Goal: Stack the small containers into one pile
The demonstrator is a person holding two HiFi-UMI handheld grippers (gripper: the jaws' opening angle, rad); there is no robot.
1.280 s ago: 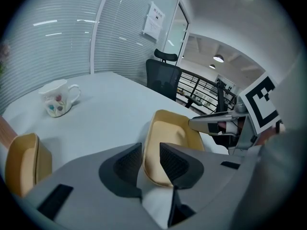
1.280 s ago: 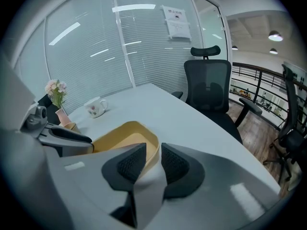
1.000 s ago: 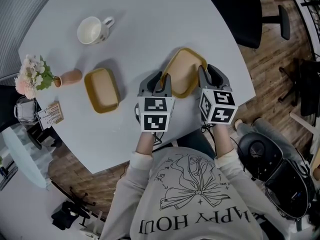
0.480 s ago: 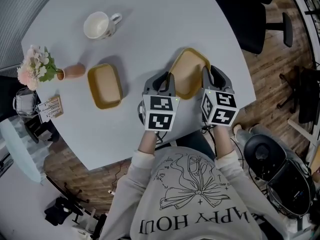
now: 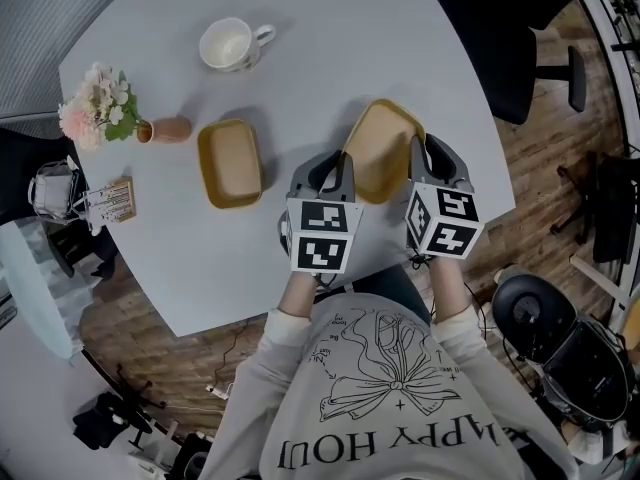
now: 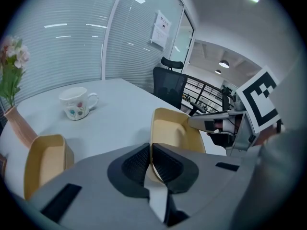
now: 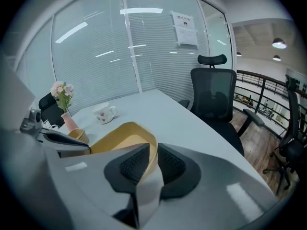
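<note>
Container (image 5: 383,143) at centre is pinched on opposite rims by left gripper (image 5: 328,168) and right gripper (image 5: 430,156), whose jaws have just closed onto it. Second container (image 5: 231,163), left of centre, awaits it; nothing is stacked yet.

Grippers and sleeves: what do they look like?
The left gripper and right gripper have grey moulded bodies and black ribbed pads, each carrying a white cube with black square markers. The sleeves are long, pale cream and cuffed. Both sets of jaws have just been closing, with the rim of the tan container between them.
</note>
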